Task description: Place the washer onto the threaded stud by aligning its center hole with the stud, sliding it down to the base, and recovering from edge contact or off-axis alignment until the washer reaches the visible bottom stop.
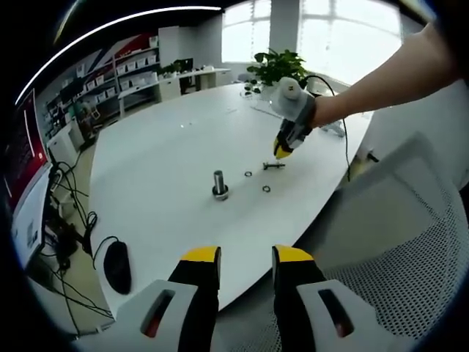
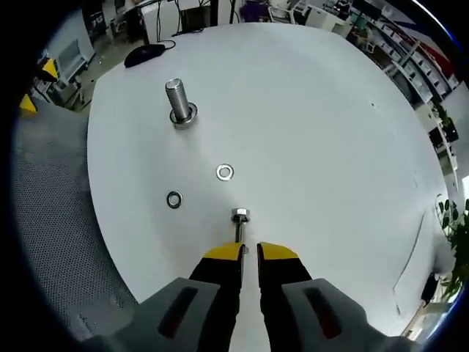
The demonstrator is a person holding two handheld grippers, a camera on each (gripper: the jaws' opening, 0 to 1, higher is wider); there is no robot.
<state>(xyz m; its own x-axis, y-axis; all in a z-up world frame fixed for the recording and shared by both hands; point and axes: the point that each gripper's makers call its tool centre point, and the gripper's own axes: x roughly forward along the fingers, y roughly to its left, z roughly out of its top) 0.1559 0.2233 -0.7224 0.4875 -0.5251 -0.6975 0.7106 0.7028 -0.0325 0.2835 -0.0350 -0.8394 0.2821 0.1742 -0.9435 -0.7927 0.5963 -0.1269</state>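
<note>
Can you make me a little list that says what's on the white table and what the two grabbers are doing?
table: white table
big stud: threaded stud standing upright, nothing on it yet
washers: washer and second washer lying flat, apart from each other
small bolt: small bolt lying on the table, right in front of the right gripper
right gripper: right gripper low over the table, jaws nearly closed by the bolt's end
left gripper: left gripper back from the table edge, jaws open, holding nothing
also: computer mouse

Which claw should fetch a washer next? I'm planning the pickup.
Right. The right claw sits low over the table by the small bolt, near two silver ring washers. The left claw hangs off the table's edge.
</note>
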